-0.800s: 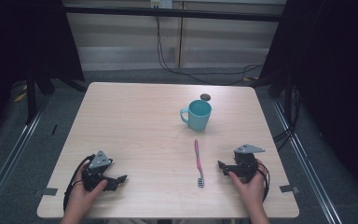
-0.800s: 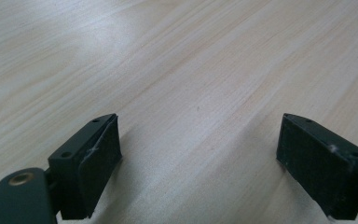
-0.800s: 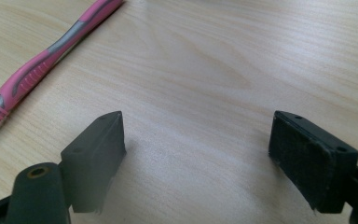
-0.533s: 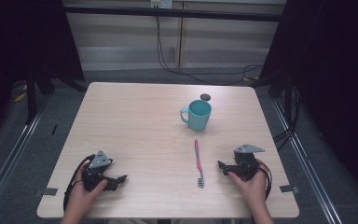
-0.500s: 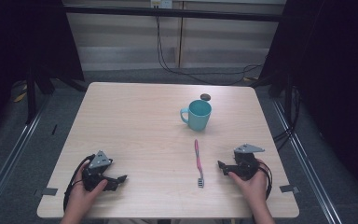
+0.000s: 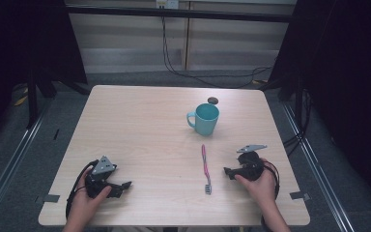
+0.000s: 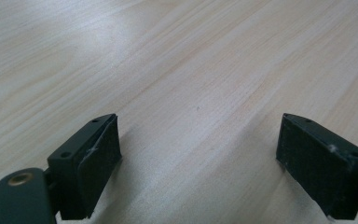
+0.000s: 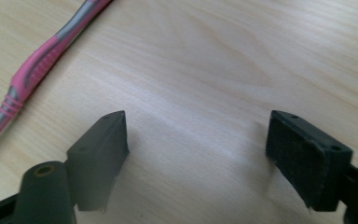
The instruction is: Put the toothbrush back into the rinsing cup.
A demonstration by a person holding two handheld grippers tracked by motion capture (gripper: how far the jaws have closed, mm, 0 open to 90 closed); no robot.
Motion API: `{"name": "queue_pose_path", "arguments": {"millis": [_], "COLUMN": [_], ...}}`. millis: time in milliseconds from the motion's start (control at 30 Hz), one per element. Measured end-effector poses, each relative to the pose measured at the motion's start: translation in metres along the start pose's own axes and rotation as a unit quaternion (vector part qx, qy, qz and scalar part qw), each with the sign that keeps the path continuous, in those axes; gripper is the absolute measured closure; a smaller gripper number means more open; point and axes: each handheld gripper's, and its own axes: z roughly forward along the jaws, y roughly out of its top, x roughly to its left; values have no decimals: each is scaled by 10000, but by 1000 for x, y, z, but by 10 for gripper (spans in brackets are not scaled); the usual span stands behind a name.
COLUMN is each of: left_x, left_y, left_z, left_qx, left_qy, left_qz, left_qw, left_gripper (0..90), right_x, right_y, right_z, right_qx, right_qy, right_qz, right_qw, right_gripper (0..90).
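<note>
Toothbrush (image 6: pixel 205 168) lies untouched as before, both claws, left (image 6: pixel 124 184) and right (image 6: pixel 227 170), resting unmoved, jaws spread and empty, so no grasp has begun.

A pink toothbrush (image 6: pixel 205 168) lies between the left tongs (image 6: pixel 125 184) and right tongs (image 6: pixel 227 171), near a teal mug (image 6: pixel 206 119).

Pink-grey toothbrush (image 6: pixel 205 169) flat on table, bristle head toward near edge, below teal mug (image 6: pixel 206 119).
</note>
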Motion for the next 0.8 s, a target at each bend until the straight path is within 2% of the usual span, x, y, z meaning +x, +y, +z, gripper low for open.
{"name": "queue_pose_path", "arguments": {"millis": [167, 233, 467, 500, 600, 667, 800], "left_x": [0, 0, 0, 0, 0, 0, 0], "left_y": [0, 0, 0, 0, 0, 0, 0], "left_z": [0, 0, 0, 0, 0, 0, 0], "left_qx": [-1, 1, 2, 5, 0, 10, 6], "left_qy": [0, 3, 2, 1, 1, 3, 1], "left_qz": [-1, 1, 2, 0, -6, -2, -4], "left_qw": [10000, 10000, 10000, 10000, 10000, 10000, 10000], "left_gripper": [132, 132, 132, 132, 132, 132, 132], "right_x": [2, 3, 5, 6, 7, 8, 11], "right_y": [14, 20, 38, 40, 48, 52, 61], "right_z": [-1, -1, -4, -4, -4, -4, -5], "right_qx": [497, 680, 886, 909, 1057, 1146, 1222], "right_qy": [94, 163, 199, 169, 272, 266, 261], "right_qz": [-94, -26, -83, -65, 14, 37, 82], "right_qw": [9987, 9975, 9958, 9957, 9940, 9931, 9921], "right_gripper": [329, 341, 386, 388, 402, 438, 429]}}
